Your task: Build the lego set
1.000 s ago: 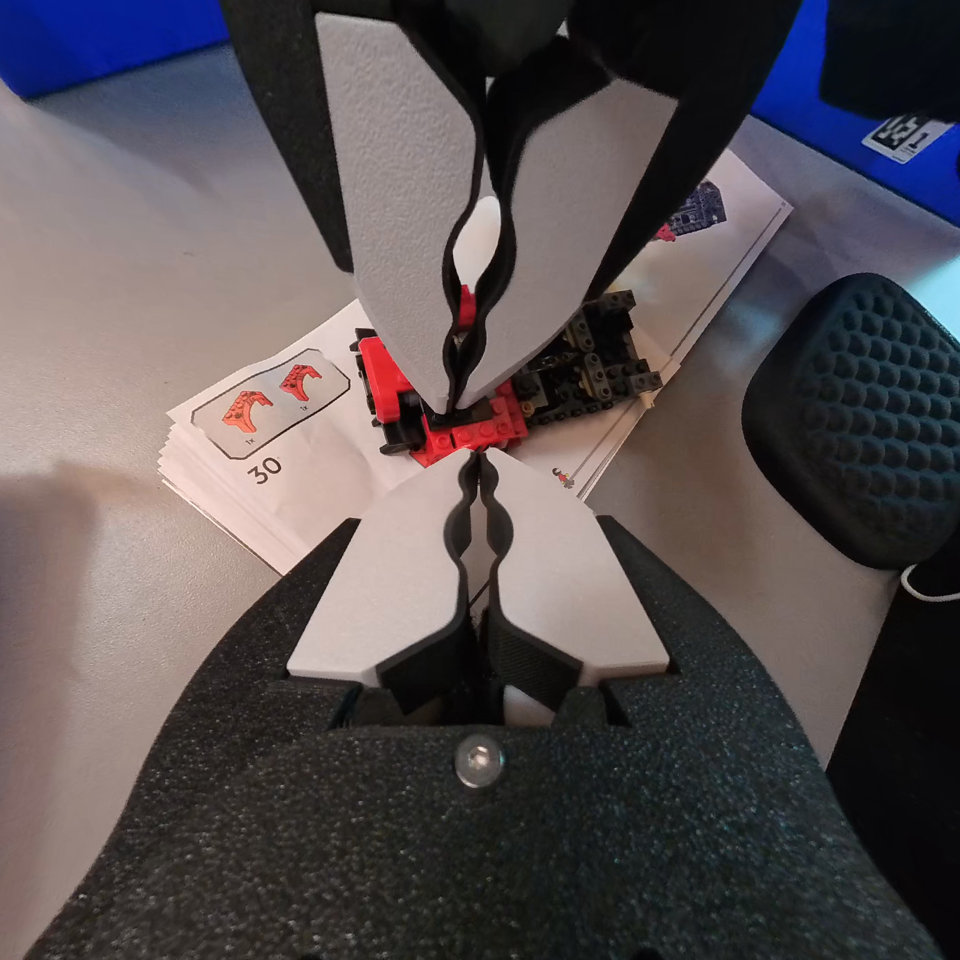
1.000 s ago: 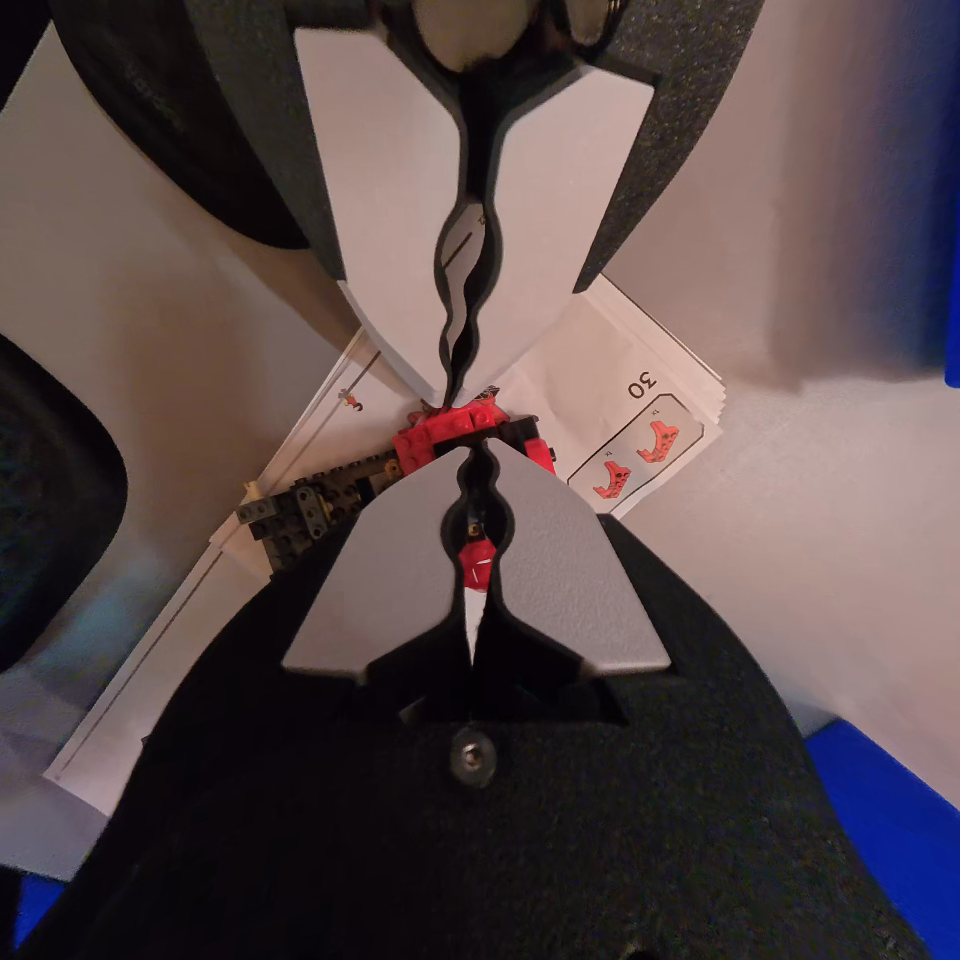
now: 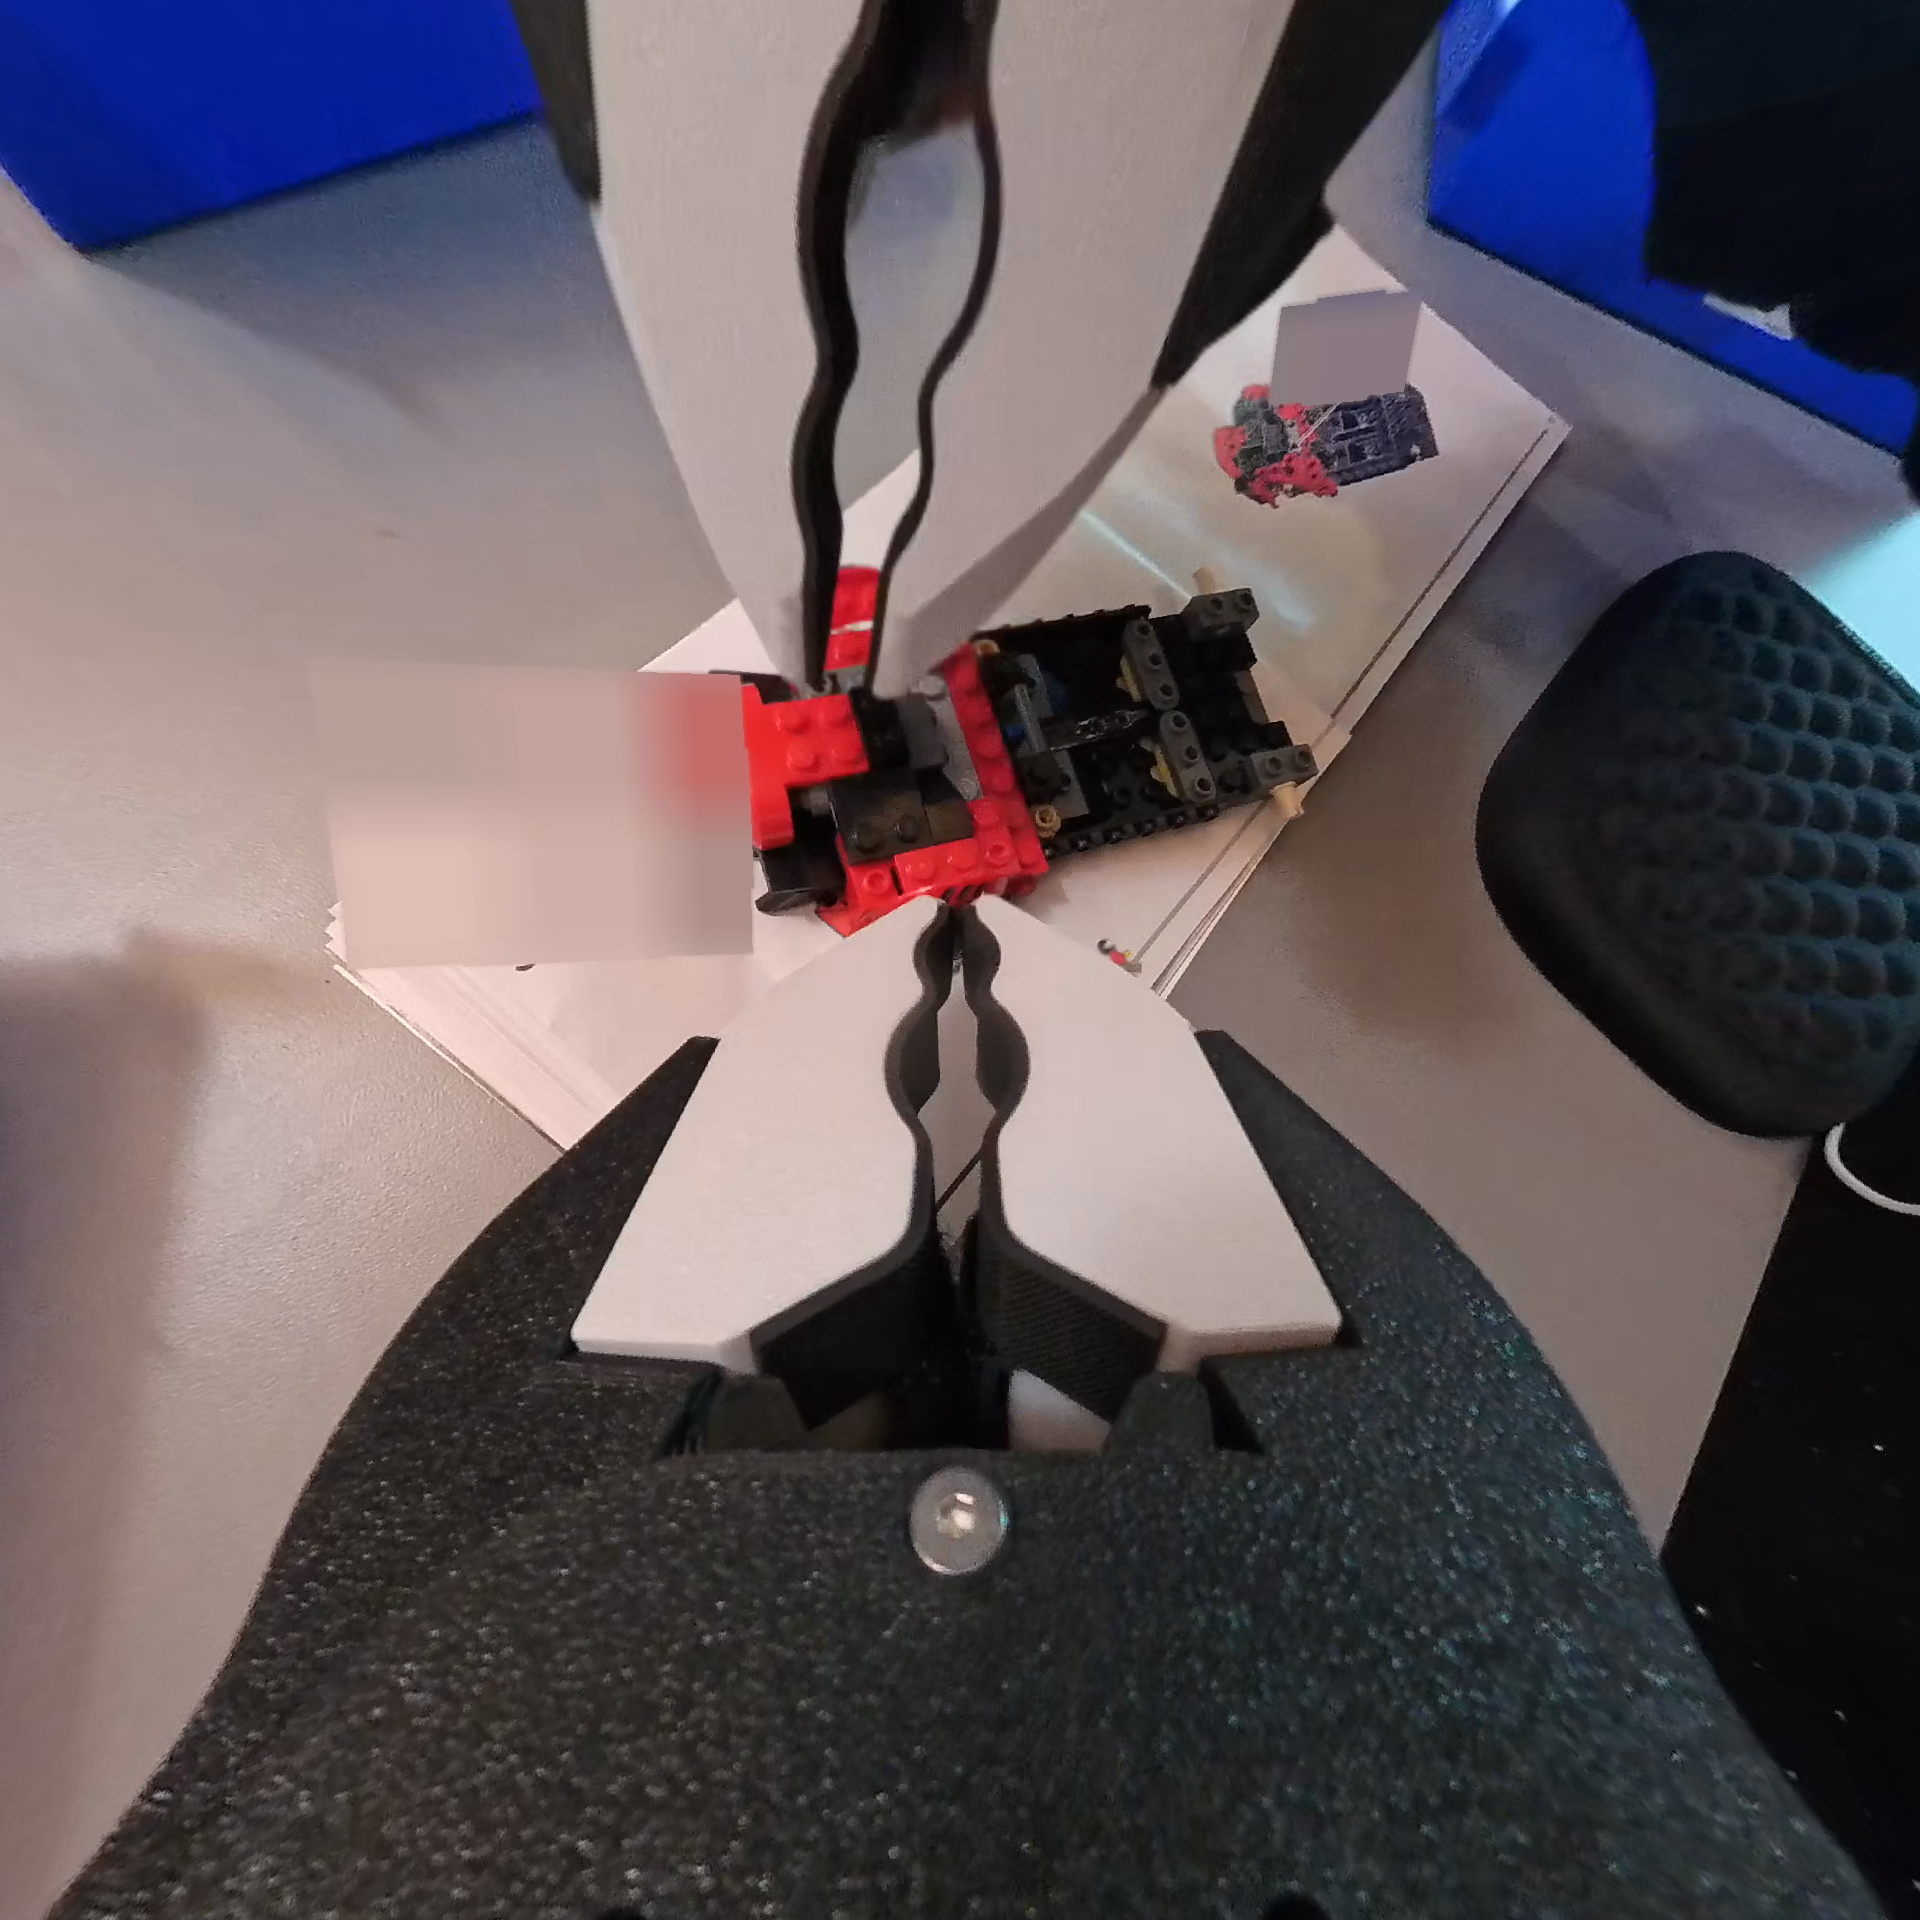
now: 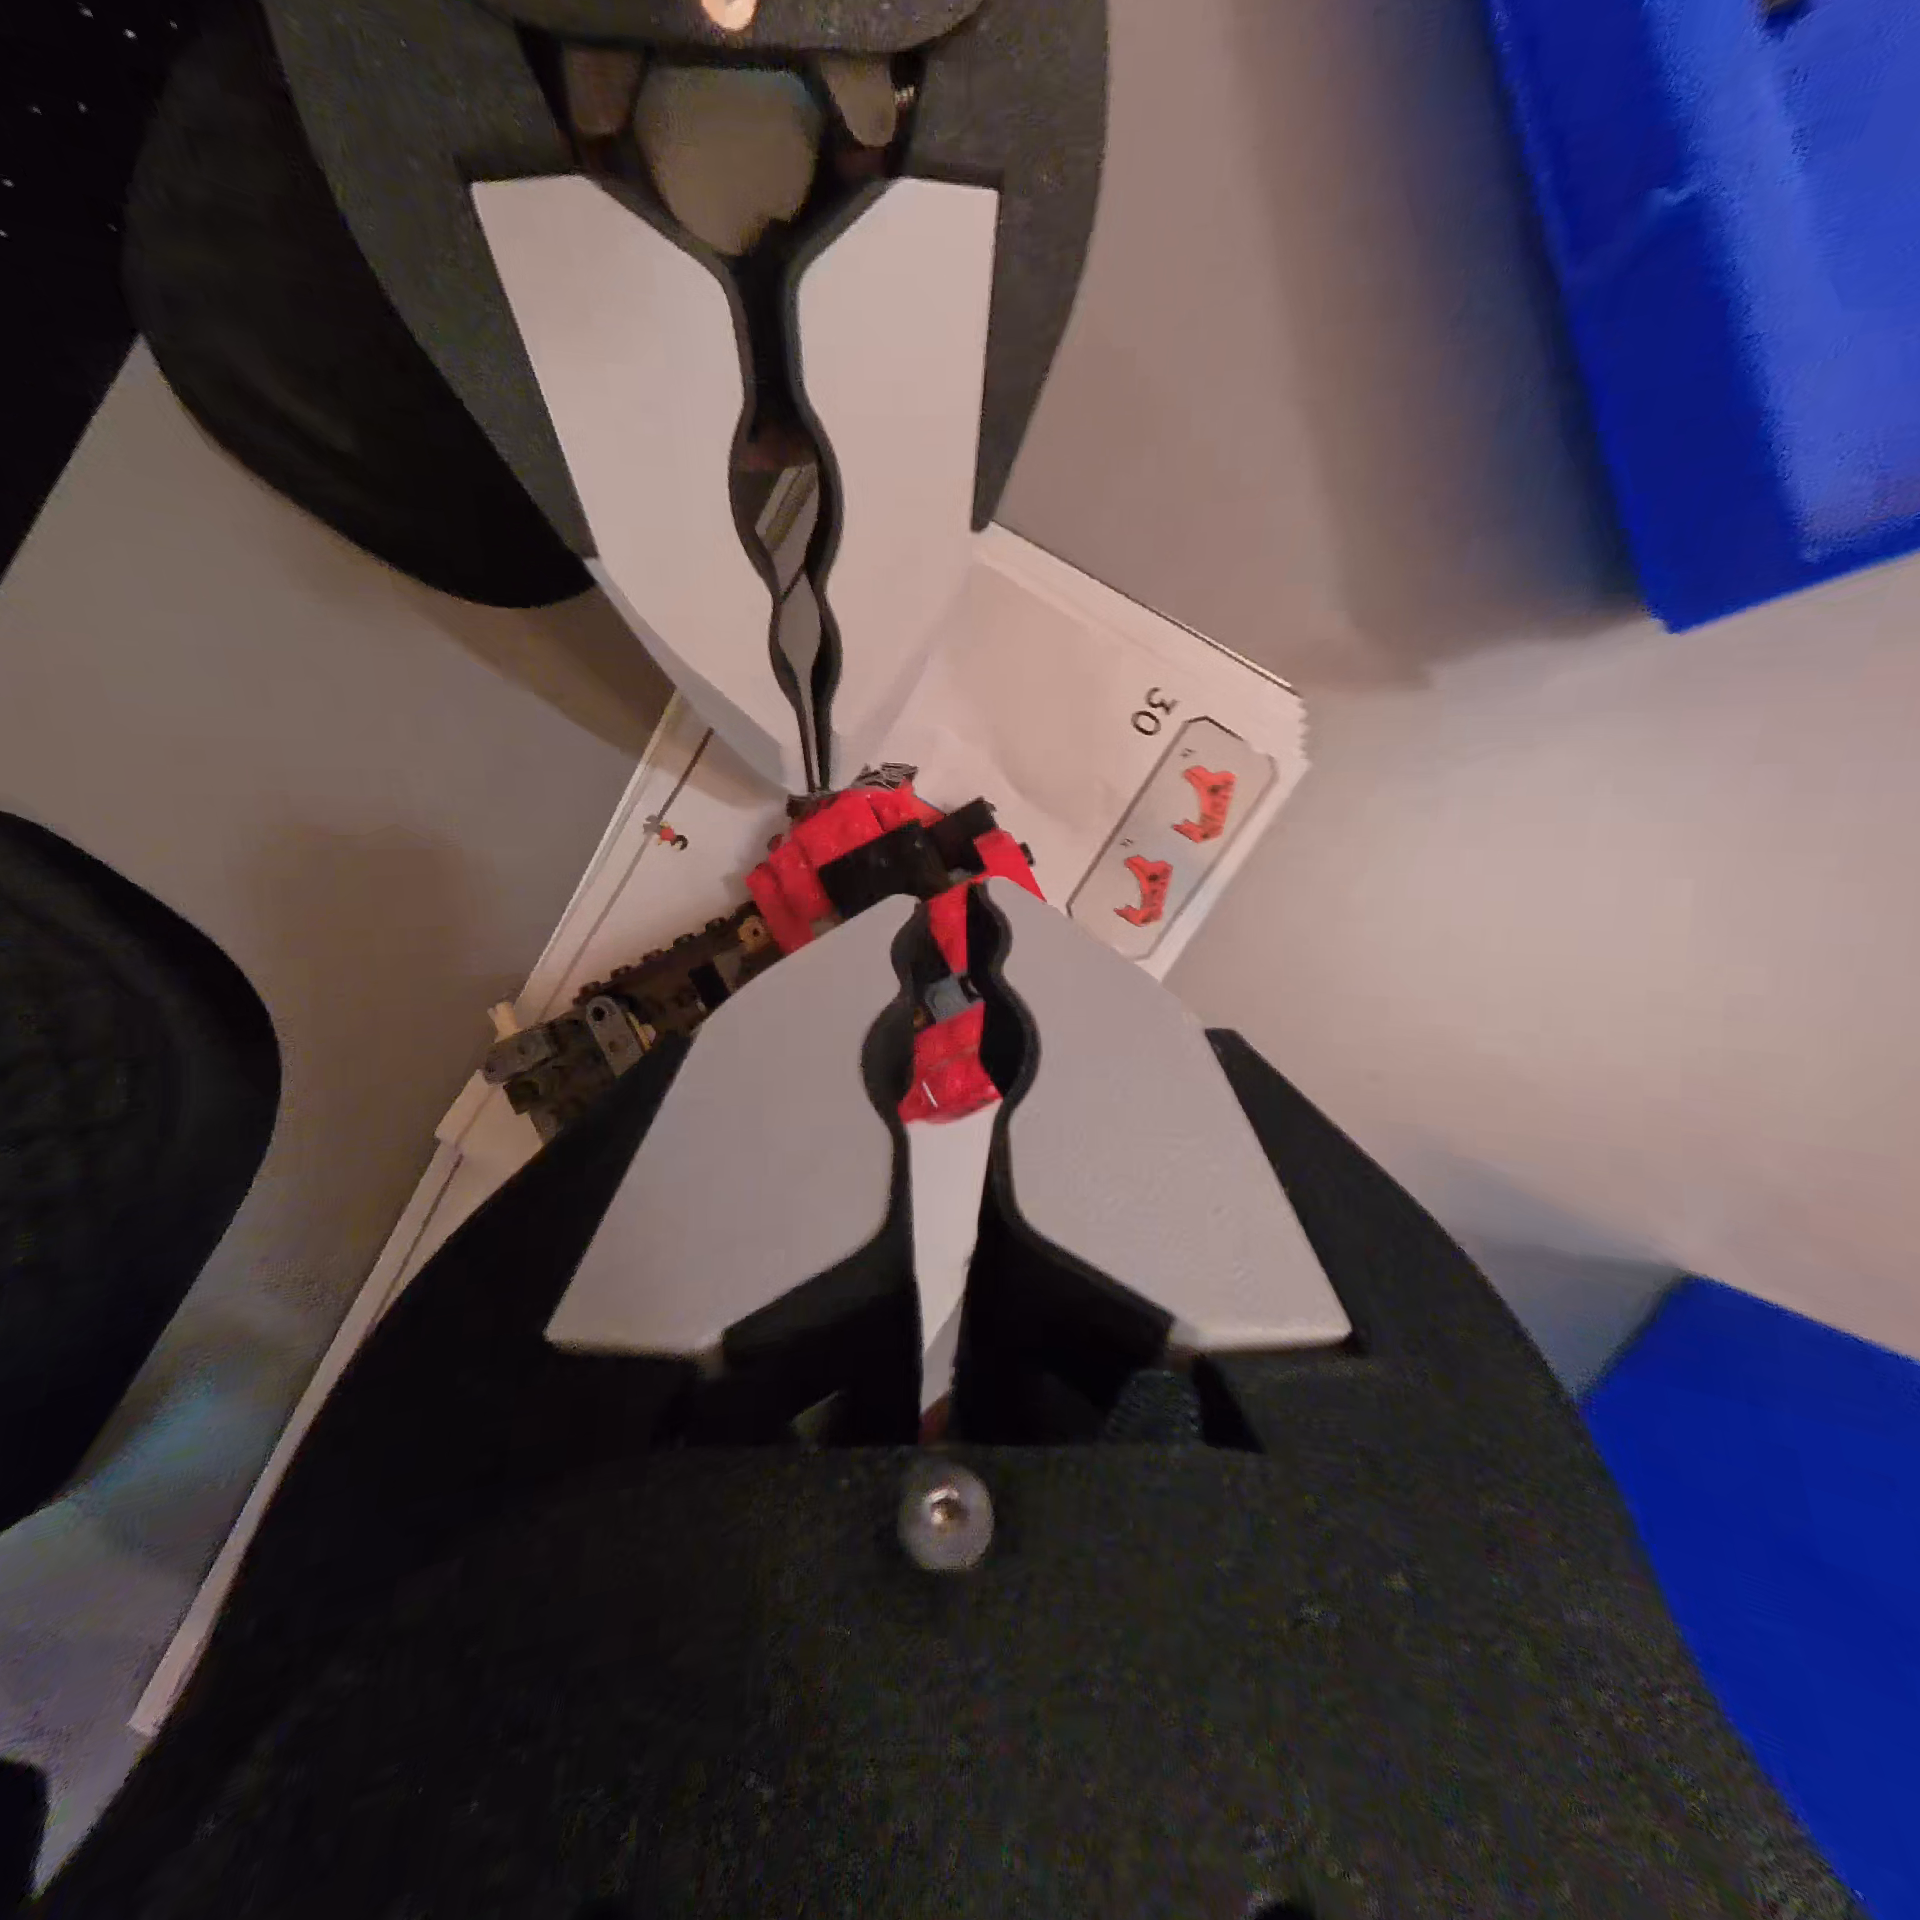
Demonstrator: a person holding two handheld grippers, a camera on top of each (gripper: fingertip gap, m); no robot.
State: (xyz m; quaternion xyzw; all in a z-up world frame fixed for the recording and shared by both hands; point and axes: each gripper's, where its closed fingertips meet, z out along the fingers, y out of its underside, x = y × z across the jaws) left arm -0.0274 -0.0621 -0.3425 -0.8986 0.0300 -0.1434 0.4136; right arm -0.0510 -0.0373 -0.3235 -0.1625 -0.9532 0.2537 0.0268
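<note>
Your right claw (image 4: 951,914) has pressed lower since a second ago, still pinching the red piece (image 4: 951,1070) against the car (image 3: 997,758); it looks nearly seated. Your left claw (image 3: 954,914) stays closed and empty at the car's near edge. The car sits on the booklet (image 3: 1226,520) on the grey tabletop (image 3: 260,468), blue bins (image 4: 1714,260) behind.

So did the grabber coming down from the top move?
Yes. In the left wrist view the right gripper went farther from the camera. Its tips were by the near red edge of the lego car and now sit toward its far side.
</note>
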